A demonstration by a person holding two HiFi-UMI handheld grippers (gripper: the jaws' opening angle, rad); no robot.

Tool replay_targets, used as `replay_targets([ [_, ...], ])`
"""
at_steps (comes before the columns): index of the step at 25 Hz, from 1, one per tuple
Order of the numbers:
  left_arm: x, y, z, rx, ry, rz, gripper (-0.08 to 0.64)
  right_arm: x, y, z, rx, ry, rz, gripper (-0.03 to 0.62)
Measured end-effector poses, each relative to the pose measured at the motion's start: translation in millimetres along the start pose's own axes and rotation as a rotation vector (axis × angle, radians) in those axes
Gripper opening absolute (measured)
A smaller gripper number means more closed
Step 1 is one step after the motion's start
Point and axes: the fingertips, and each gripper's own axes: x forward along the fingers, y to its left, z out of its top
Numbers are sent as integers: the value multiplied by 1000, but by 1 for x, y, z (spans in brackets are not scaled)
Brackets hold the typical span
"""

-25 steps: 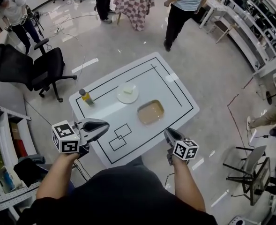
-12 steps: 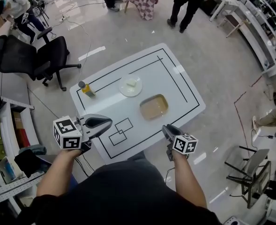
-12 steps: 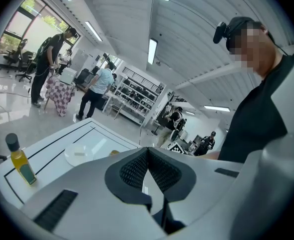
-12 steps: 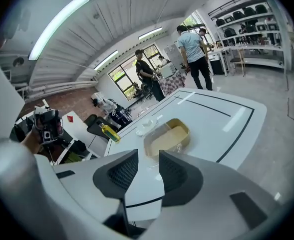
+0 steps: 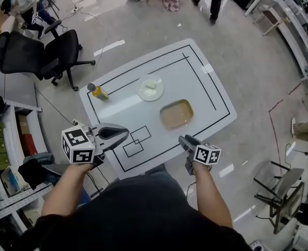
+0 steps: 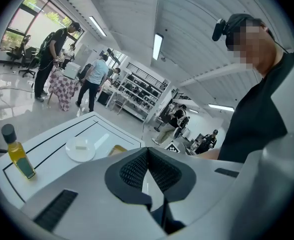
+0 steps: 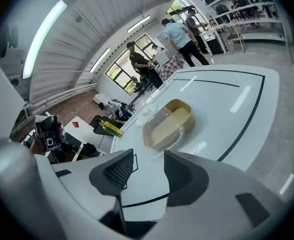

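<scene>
Forearms rise from six o'clock in the head view, bare below a dark top, each ending in a hand wrapped round a handle. The left tool (image 5: 122,133) is held level and points toward three o'clock, its tip overlapping the seven o'clock edge of the white tabletop (image 5: 195,82), just beside two overlapping squares (image 5: 137,141) drawn in black line. In the left gripper view its ribbed black pads are pressed together with nothing between them. The right tool (image 5: 183,140) points toward eleven o'clock at the tabletop's near edge. In the right gripper view its pads stand apart, with only bare tabletop showing in the gap.

A shallow clear tub (image 5: 177,114) with a tan inside sits on the tabletop at twelve o'clock from the right tool, near it but not touching. At eleven o'clock from the tub, a little apart, lies a white plate (image 5: 145,94) carrying a pale block (image 5: 152,85). A bottle (image 5: 97,91) of yellow liquid with a dark cap stands upright at nine o'clock from the plate, close to the tabletop's corner.

Each tool carries a marker cube, the left (image 5: 78,146) and the right (image 5: 207,154), printed with black-and-white square patterns but no letters. Any print on the bottle is too small to read. A black office chair (image 5: 38,51) stands on the floor at ten o'clock from the tabletop.
</scene>
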Motion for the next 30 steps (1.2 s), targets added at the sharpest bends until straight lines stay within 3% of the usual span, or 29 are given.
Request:
replay_targets([
  [16, 30, 26, -17, -61, 54, 19, 21, 42, -20, -14, 200, 91, 146, 258],
  [30, 45, 37, -35, -101, 96, 27, 21, 67, -20, -19, 272, 132, 210, 262],
])
